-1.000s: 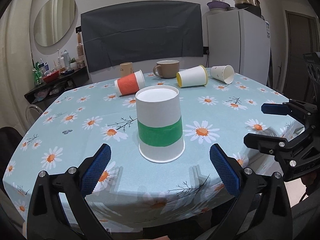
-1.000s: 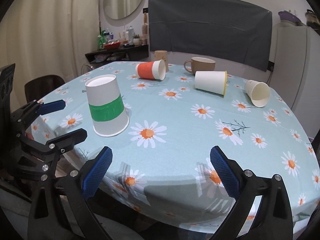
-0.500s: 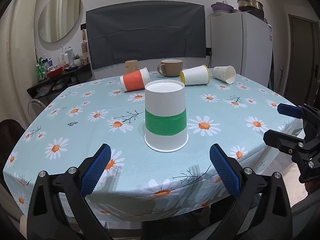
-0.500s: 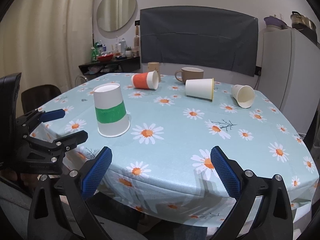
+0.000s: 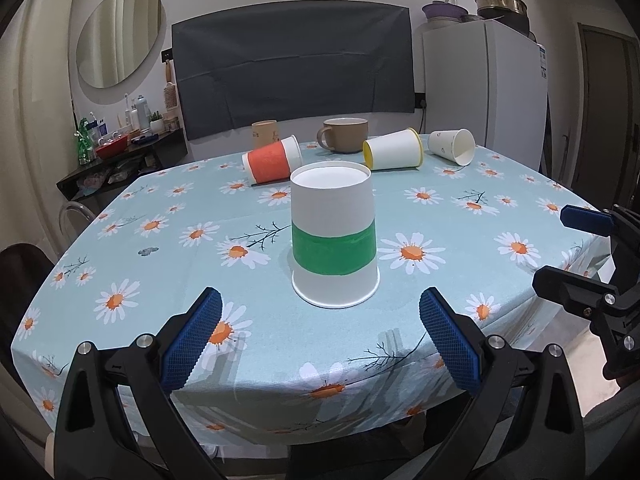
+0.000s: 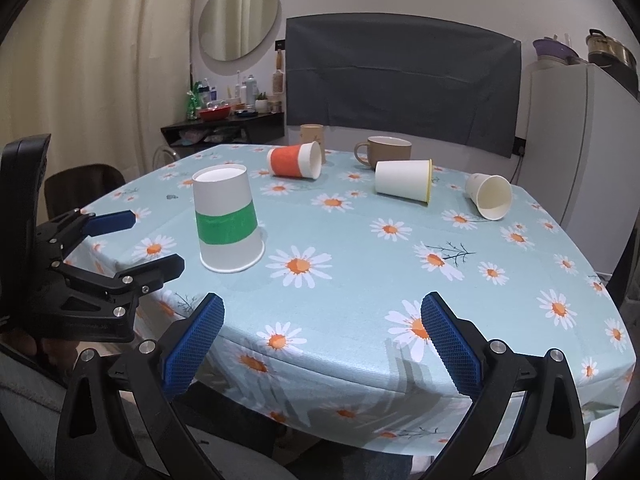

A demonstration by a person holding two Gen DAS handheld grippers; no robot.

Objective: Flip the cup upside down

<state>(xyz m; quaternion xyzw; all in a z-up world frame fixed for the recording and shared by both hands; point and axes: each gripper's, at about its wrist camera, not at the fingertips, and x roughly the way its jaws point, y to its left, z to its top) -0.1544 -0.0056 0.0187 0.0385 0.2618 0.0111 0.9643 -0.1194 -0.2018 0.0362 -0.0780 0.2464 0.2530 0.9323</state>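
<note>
The tan cup at 12 o'clock is partly hidden behind the orange cup; its print is too small to read. The shelf bottles at 10 o'clock are too small to tell apart. The desk front hangs cut off behind the gripper frames.

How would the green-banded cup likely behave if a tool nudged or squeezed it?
The green-banded cup looks like thin paper, so probably light and easily crushed. Standing rim-down on its wider end, it would likely slide on the tablecloth rather than tip.
</note>
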